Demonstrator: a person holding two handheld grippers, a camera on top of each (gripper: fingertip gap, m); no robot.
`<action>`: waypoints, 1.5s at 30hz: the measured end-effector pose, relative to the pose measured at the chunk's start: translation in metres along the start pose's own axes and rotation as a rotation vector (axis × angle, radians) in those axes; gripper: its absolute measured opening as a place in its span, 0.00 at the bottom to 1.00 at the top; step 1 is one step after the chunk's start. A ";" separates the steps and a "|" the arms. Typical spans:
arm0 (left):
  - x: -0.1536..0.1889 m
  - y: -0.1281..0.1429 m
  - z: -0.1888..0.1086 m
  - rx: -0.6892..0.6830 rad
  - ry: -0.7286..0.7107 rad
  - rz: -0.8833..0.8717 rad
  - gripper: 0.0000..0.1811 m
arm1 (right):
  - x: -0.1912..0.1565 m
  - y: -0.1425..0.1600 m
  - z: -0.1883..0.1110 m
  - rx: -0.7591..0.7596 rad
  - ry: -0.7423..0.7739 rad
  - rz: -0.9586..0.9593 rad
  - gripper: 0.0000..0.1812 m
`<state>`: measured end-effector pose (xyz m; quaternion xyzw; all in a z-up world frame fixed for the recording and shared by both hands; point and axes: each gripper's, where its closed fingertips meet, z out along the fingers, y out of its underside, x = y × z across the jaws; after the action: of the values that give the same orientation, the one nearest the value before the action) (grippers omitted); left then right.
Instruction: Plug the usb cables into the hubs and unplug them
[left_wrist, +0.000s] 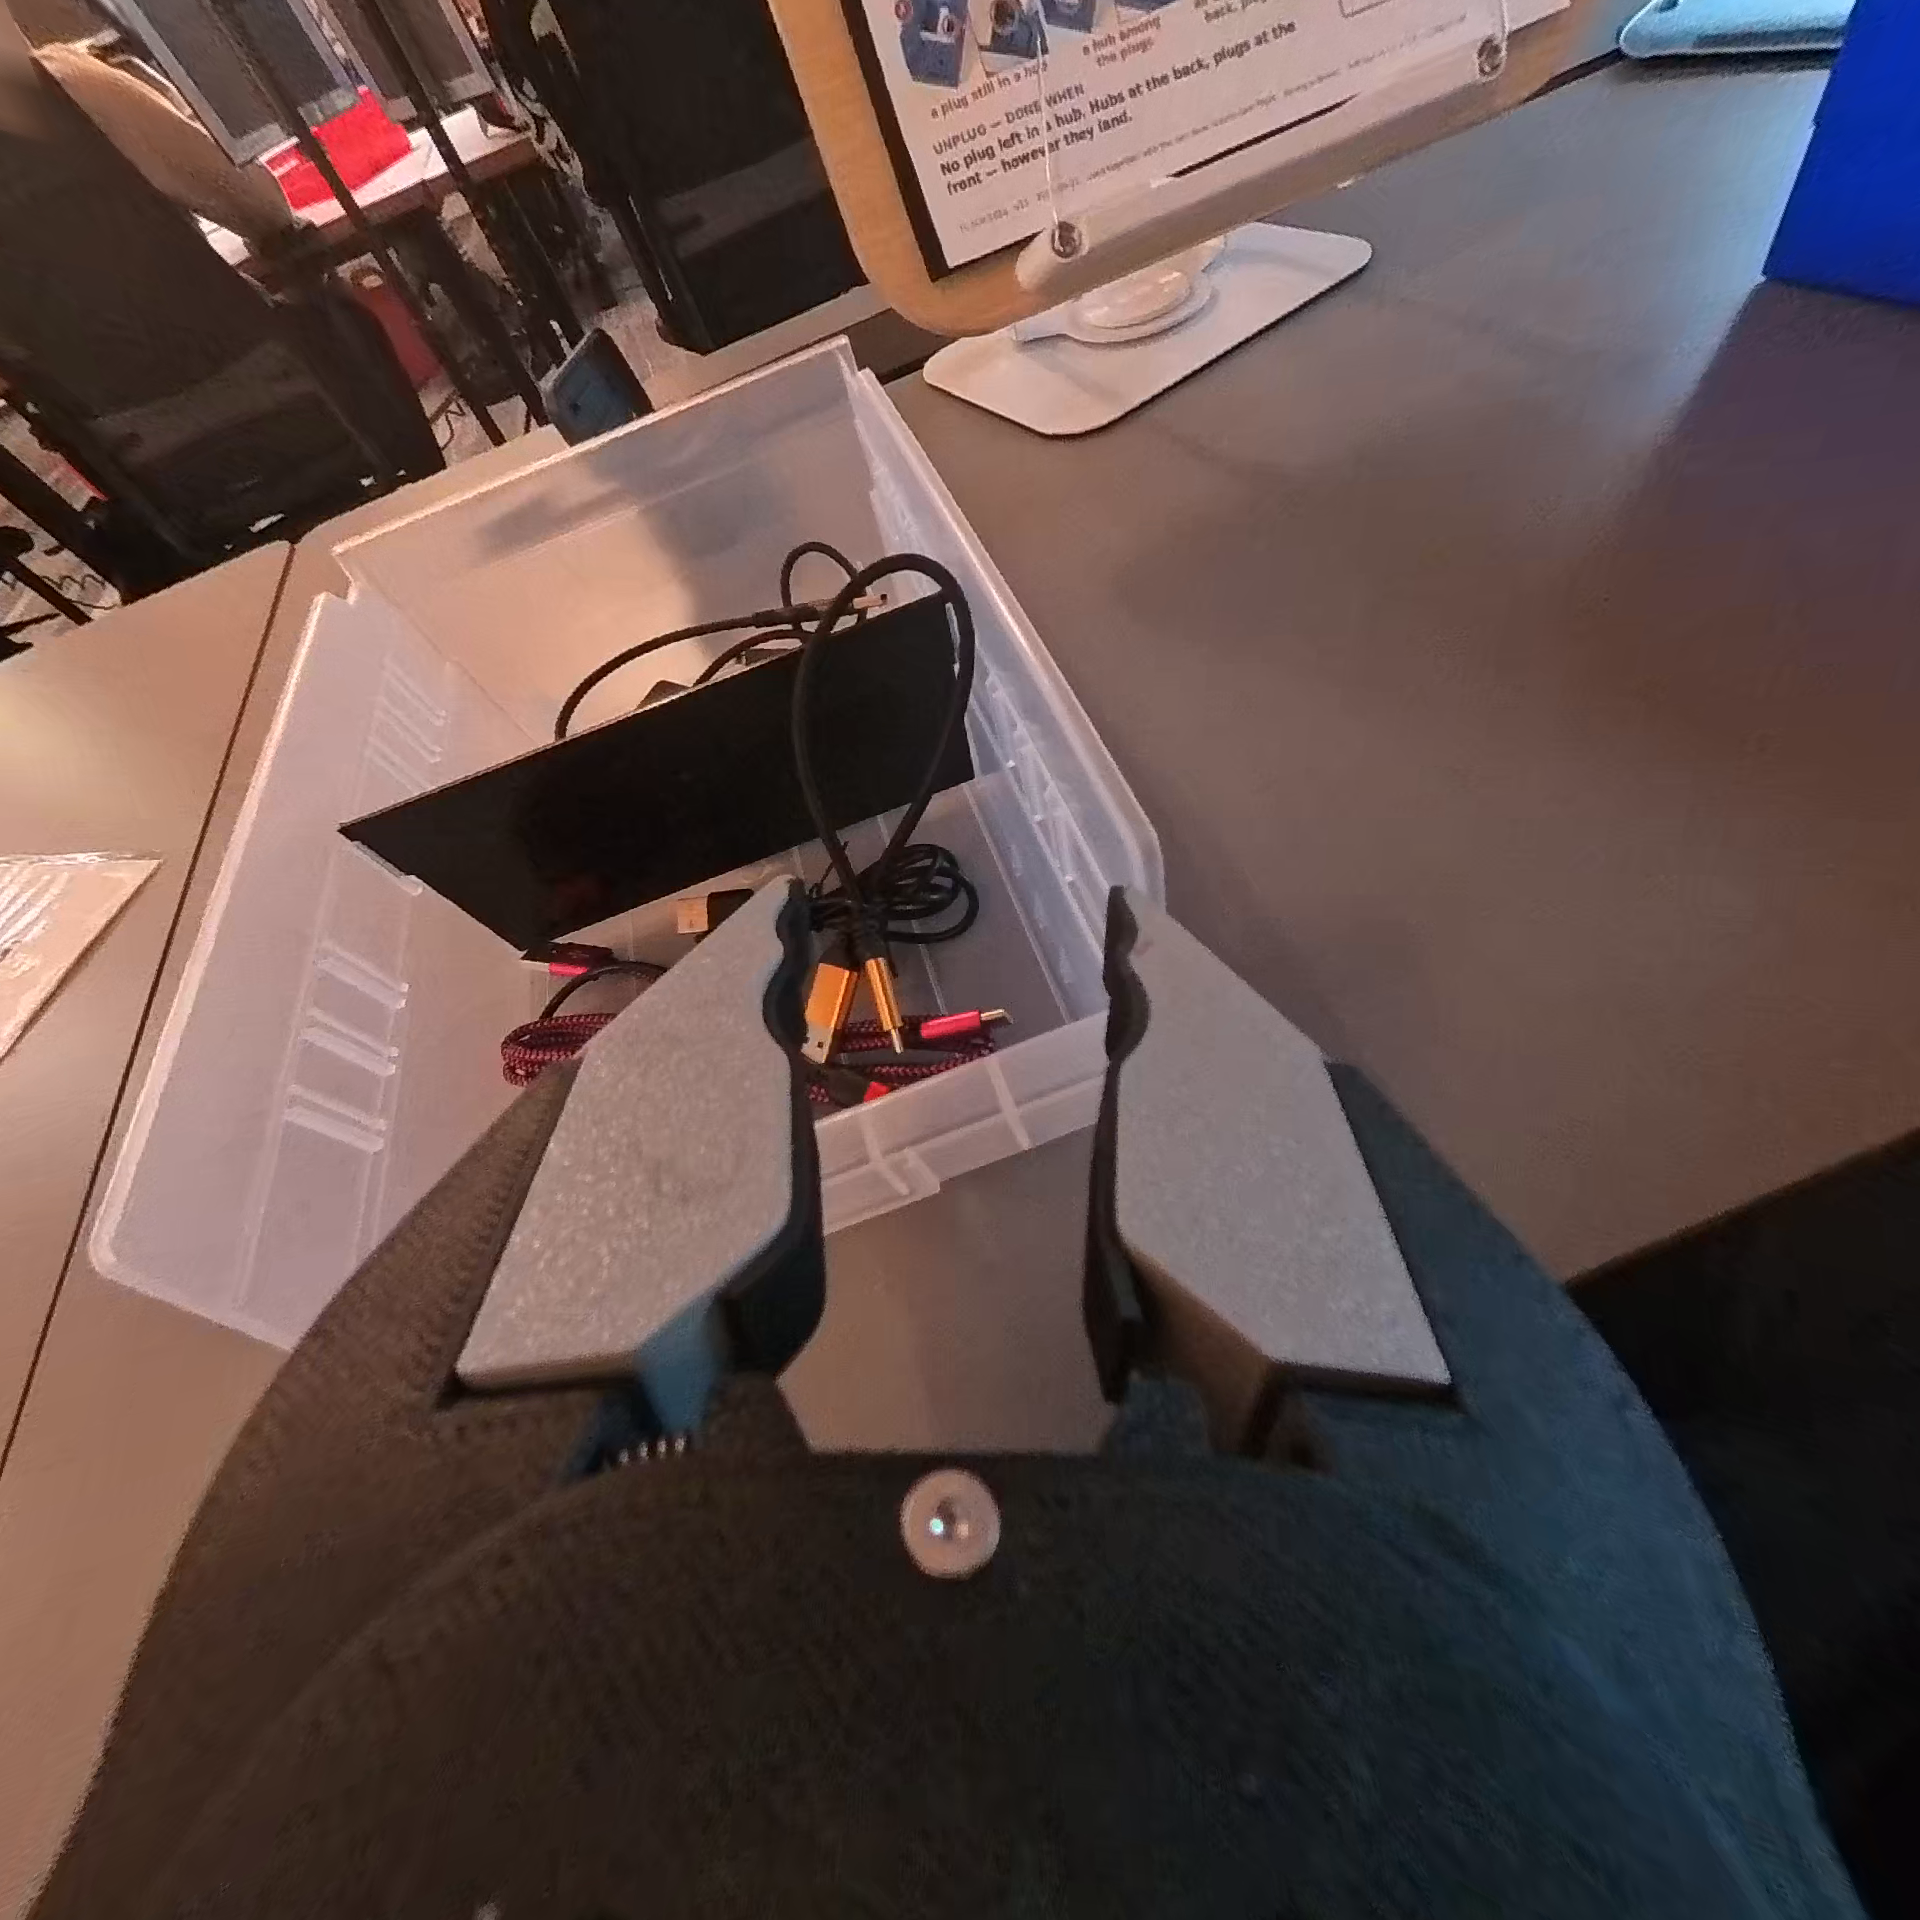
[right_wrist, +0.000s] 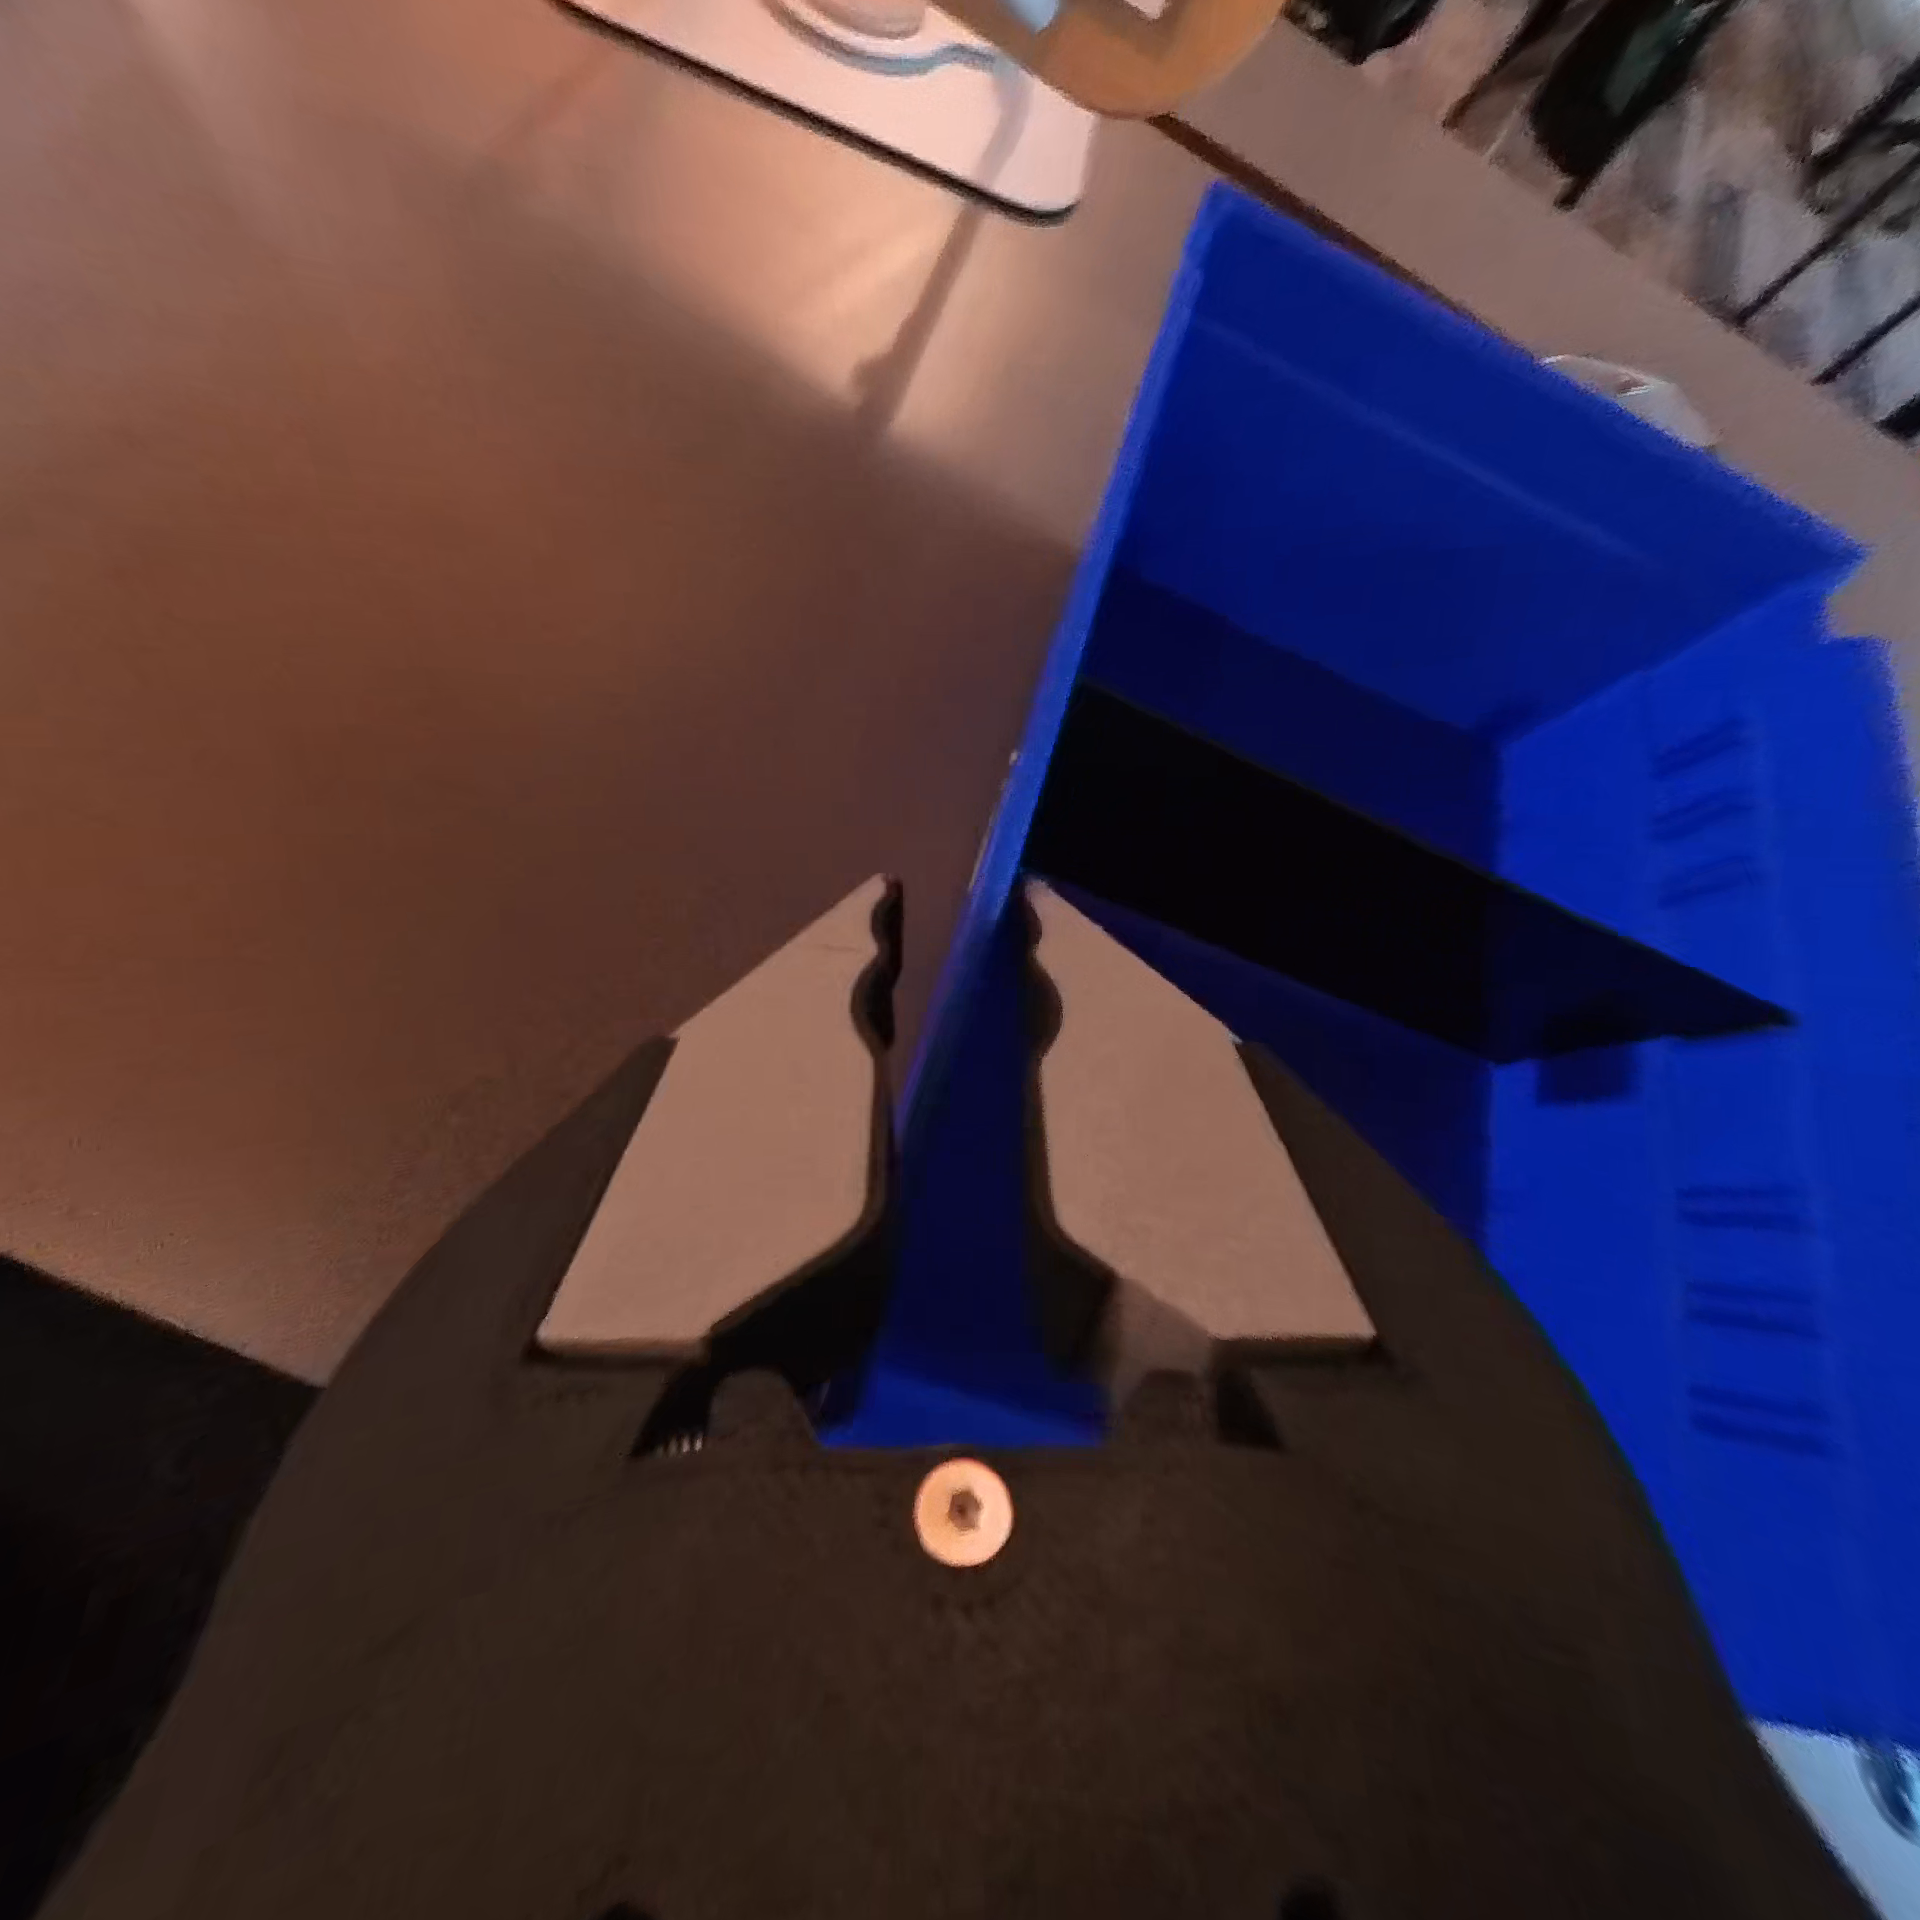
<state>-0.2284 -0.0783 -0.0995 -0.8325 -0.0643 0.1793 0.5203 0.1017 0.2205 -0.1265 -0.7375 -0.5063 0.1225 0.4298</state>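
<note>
Left gripper (left_wrist: 953, 904) spread wide, nothing between the fingers, poised over the near end of a clear bin (left_wrist: 1049, 790) on the table (left_wrist: 1455, 727). Probably kept open like this for a reach down at a plug. Just beyond the fingertips, inside the bin's front compartment: two gold plugs (left_wrist: 831, 1003) on a black cable (left_wrist: 810, 727) looping up over a black divider (left_wrist: 665, 790), with a red braided cable (left_wrist: 551, 1039) and its pink plug (left_wrist: 956, 1029) lying loose beside them. More dark cable behind the divider; hubs presumably back there, though not to be made out. Divider tilted across the bin, seemingly to keep plugs in front apart from hubs behind. Farther off, a white sign stand (left_wrist: 1143, 343). Right gripper (right_wrist: 956, 894) narrowed to a slim gap, straddling the side wall of a blue bin (right_wrist: 1351, 468), pads apparently against both faces of that wall: likely a hold for steadying or shifting the bin, though blur leaves its firmness uncertain. Inside the blue bin, another black divider (right_wrist: 1299, 862); no cable or hub visible there. No plug seated anywhere in sight, so plugging judged not yet begun.
</note>
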 end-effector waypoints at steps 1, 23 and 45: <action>0.000 0.000 0.000 0.000 0.000 0.001 0.30 | 0.008 0.002 -0.001 -0.006 0.036 0.013 0.05; -0.022 0.007 -0.007 -0.017 -0.035 -0.037 0.31 | 0.073 0.020 -0.023 -0.035 0.296 0.198 0.16; -0.056 -0.030 -0.007 -0.044 0.142 -0.068 0.30 | -0.130 -0.106 0.060 0.279 -0.463 0.021 0.08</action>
<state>-0.2752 -0.0872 -0.0566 -0.8516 -0.0592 0.1006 0.5110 -0.0626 0.1528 -0.1150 -0.6289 -0.5616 0.3608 0.3987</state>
